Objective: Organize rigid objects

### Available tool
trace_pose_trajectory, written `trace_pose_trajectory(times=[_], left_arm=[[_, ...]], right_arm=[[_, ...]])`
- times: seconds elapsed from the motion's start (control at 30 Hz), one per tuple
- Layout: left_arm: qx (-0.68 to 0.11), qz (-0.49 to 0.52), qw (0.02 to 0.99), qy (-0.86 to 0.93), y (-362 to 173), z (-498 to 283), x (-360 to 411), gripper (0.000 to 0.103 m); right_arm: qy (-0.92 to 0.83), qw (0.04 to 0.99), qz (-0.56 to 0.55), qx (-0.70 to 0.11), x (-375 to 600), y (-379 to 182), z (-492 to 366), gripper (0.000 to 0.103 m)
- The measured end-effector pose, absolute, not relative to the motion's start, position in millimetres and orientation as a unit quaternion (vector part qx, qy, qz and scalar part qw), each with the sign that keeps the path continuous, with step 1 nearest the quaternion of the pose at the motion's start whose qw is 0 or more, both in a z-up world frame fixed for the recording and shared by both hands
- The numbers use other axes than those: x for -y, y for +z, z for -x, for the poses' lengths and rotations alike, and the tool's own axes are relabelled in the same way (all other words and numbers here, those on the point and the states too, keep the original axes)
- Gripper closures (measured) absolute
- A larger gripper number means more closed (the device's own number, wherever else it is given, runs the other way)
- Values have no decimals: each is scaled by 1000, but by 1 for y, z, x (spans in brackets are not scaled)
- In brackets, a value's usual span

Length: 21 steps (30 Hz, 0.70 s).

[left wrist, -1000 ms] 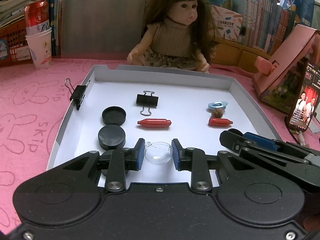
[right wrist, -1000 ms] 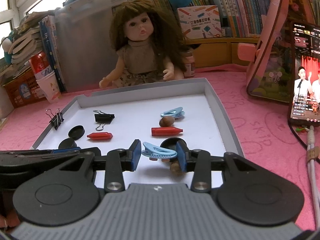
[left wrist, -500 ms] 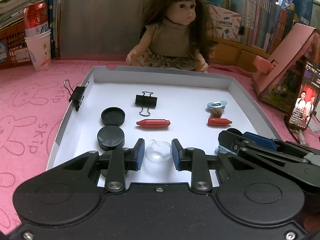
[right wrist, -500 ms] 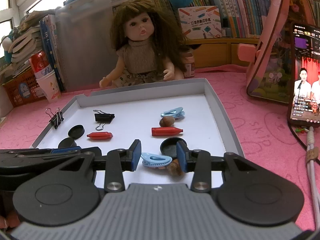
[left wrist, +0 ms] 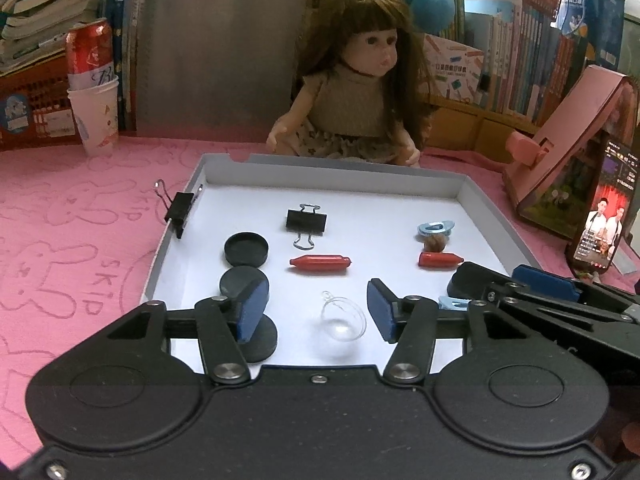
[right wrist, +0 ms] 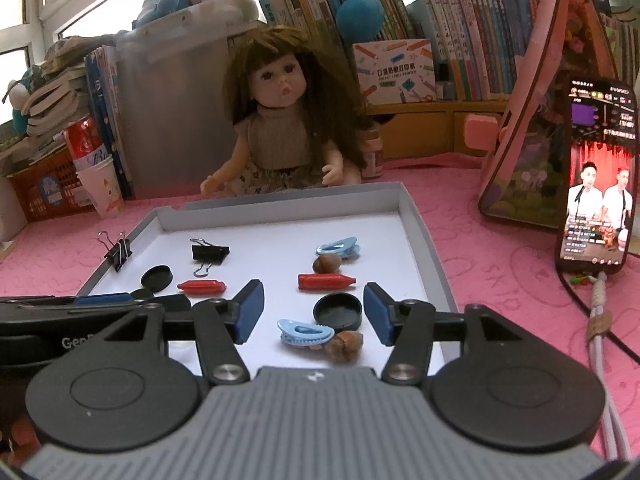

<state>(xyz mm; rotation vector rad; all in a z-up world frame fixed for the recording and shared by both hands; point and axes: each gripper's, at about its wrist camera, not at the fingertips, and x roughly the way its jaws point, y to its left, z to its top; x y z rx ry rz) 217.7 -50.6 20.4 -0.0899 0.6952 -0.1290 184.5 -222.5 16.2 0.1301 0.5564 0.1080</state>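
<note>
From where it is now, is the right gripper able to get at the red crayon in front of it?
Probably yes. The right gripper, jaws opening, points toward the red crayon, but the black cap and the blue clip lie between, so it would need to pass over them.

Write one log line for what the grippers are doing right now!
left hand-held gripper: opening, clear plastic dome between jaws, untouched | right hand-held gripper: opening, blue hair clip released

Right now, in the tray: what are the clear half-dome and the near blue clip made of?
Clear half-dome: likely glossy transparent plastic; the tray shows through it, with a moulded loop at its rim. Near blue clip: probably smooth, opaque moulded plastic with a toothed edge.
</note>
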Motion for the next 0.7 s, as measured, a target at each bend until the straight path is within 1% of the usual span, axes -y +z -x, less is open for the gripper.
trace_pose_trajectory(times=[0.13,0.27,0.43,0.7], left_arm=[[-335,38,940,-60,24,-212,50,42],[-331,39,941,-58,26,-206,47,39],[-325,38,943,-50,29,-200,44,29],[-319,35,946,-50,34,-188,40,27]], right_arm=[[52,959,-66,-270,225,20,-181,27],[52,961,-65,-265,225,23,-177,22],[50,963,-63,-259,226,26,-172,19],[53,965,-57,-252,226,31,-163,15]])
